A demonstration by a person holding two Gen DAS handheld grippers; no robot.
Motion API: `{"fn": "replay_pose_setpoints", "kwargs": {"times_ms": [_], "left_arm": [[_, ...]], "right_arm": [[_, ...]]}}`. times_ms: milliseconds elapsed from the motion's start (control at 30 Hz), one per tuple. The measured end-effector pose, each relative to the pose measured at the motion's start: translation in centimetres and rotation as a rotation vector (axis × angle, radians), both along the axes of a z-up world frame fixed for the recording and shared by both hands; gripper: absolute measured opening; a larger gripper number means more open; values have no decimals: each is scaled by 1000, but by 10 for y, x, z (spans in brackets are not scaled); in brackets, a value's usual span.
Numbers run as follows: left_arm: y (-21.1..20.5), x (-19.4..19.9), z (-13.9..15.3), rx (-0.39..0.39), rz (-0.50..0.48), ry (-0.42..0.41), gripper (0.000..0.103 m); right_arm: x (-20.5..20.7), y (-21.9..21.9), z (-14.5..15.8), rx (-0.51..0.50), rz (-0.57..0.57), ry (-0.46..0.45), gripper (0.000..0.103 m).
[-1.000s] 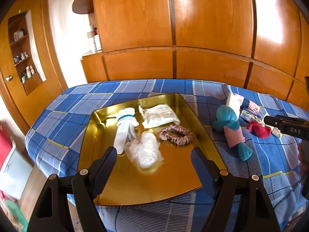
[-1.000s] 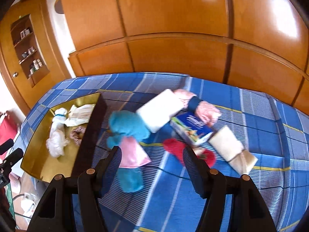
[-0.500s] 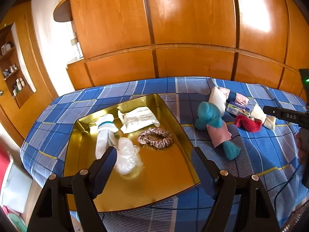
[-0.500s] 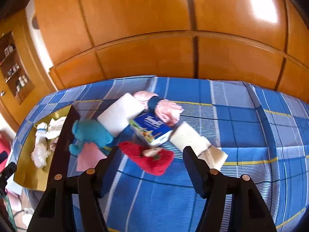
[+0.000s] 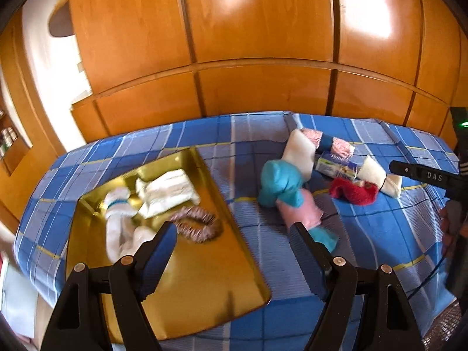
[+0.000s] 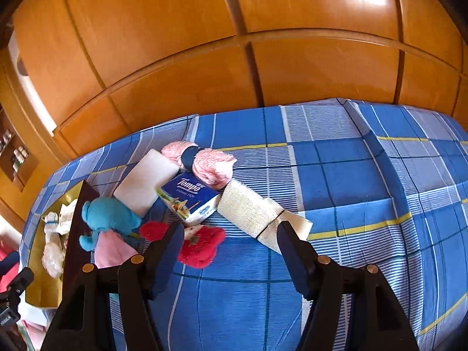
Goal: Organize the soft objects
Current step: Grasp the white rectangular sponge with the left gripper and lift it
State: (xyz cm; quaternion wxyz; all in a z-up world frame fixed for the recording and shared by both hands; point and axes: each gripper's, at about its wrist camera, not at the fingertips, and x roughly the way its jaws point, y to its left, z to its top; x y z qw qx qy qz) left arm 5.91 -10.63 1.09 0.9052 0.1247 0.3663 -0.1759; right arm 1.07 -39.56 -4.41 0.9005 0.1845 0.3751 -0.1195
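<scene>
Both claws are hanging wide apart and empty over the bed (image 6: 351, 181). The left claw (image 5: 234, 251) is hovering by the gold tray (image 5: 204, 278), which is holding a sock (image 5: 117, 219), a packet (image 5: 166, 190) and a scrunchie (image 5: 199, 225). The right claw (image 6: 229, 248) is sitting above the red toy (image 6: 201, 248), beside the teal toy (image 6: 108, 216), tissue pack (image 6: 190, 199) and bandage roll (image 6: 251, 213).

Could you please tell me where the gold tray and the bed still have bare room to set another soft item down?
The gold tray is bare in its near half, below the scrunchie. Its far left corner is crowded by socks. The blanket is bare right of the bandage roll; the toys around the tissue pack are crowded.
</scene>
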Motion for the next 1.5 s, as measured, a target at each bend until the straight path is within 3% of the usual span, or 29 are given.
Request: {"fn": "replay_pose_setpoints", "kwargs": {"times_ms": [167, 300, 467, 800, 967, 1033, 1067, 1100, 1133, 1300, 1367, 1500], "left_arm": [[-33, 26, 9, -1, -48, -12, 80], [-71, 46, 6, 45, -104, -32, 80], [-118, 82, -13, 45, -146, 64, 83], [-183, 124, -49, 192, -209, 98, 90], [-194, 143, -70, 200, -218, 169, 91], [-190, 152, -78, 152, -209, 233, 91], [-189, 155, -81, 129, -210, 255, 82], [-186, 157, -83, 105, -216, 281, 57], [-185, 158, -86, 95, -228, 309, 44], [-171, 149, -82, 13, -248, 300, 39], [-167, 141, -73, -31, -261, 275, 29], [-154, 132, -58, -88, -258, 258, 25]], "right_arm": [[-1, -4, 2, 22, -15, -8, 67], [-2, -4, 4, 32, -17, -15, 67], [-5, -8, 6, 41, -31, -27, 67], [-6, -16, 4, 87, -57, -31, 67], [-5, -14, 2, 90, -47, -26, 67], [-4, -14, 1, 87, -46, -22, 67], [-4, -15, 0, 88, -47, -20, 67], [-4, -16, -1, 90, -50, -18, 67], [-3, -18, -2, 95, -58, -16, 67], [-2, -24, -6, 108, -78, -9, 67], [-4, -29, -6, 112, -105, -17, 67], [-8, -41, -7, 132, -145, -23, 67]]}}
